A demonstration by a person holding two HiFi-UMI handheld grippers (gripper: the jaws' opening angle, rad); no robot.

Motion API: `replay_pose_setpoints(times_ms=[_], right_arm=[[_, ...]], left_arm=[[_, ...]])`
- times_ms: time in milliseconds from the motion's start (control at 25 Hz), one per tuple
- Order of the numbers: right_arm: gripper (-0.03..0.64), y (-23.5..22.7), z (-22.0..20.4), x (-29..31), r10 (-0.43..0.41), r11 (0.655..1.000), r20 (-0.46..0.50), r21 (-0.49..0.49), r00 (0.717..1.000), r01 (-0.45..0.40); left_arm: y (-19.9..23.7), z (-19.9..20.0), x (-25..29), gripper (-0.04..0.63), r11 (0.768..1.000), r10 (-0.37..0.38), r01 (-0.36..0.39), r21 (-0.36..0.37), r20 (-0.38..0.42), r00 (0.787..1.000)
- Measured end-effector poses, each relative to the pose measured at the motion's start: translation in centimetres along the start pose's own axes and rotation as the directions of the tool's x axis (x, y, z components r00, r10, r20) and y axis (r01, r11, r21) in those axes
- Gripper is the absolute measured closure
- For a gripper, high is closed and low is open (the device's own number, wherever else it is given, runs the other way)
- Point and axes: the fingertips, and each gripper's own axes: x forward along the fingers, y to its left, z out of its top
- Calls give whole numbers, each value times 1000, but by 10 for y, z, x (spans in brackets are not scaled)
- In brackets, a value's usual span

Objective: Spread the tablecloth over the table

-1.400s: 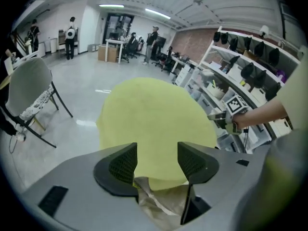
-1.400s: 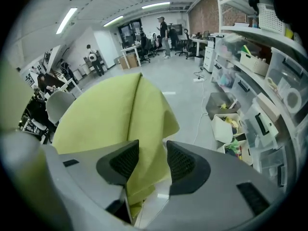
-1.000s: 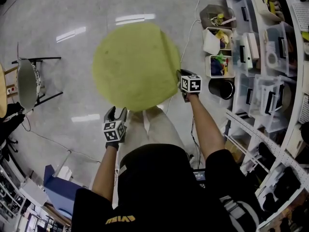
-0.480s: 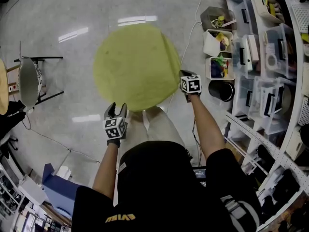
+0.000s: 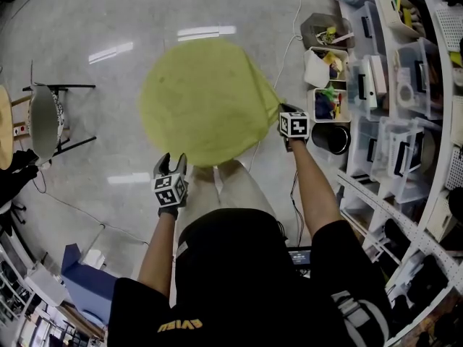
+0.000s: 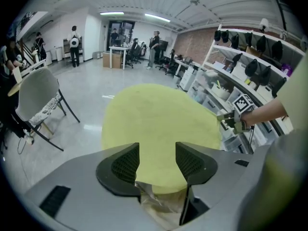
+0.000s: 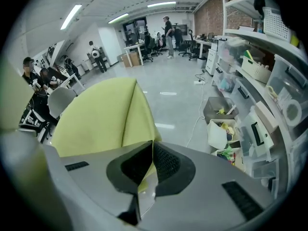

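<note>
A yellow-green tablecloth [image 5: 202,100] lies over a round table in front of me. My right gripper [image 5: 283,111] is shut on the cloth's right edge and draws it out into a point with a raised fold [image 7: 126,114]. The pinched cloth shows between that gripper's closed pads [image 7: 151,162]. At the cloth's near left edge my left gripper [image 5: 172,162] stands open. The cloth [image 6: 159,119] lies beyond and below its jaws [image 6: 157,158], and the pads do not touch it. The left gripper view also catches the right gripper [image 6: 230,123] at the cloth's rim.
White shelves with plastic boxes [image 5: 394,121] run along the right. Open bins [image 5: 329,63] and a black bucket [image 5: 331,133] stand on the floor close to the right gripper. A grey chair [image 5: 42,121] stands at the left. A cable [image 5: 289,42] crosses the floor, and people stand far off [image 6: 74,44].
The right gripper has moved to the right with the cloth's edge, stretching that side into a point. The left gripper has barely moved.
</note>
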Motion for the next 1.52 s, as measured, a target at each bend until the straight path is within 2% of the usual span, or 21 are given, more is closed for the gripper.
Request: replay_pose_setpoints(times_ms=[880,1200,1520], right_arm=[[614,-79,5,-33,-167,986,-6,4,986,167],[614,-94,21,-38,-182,983,20,-15,983,183],[614,-111,41,-39,-179,980,28,-81,983,181]], left_arm=[[-7,6,-14,347,1000,29,-29,-13,44,999],[-16,9,-16,350,999,34,-34,3,43,998],[-25,13,-15,350,999,47,-47,4,45,998]])
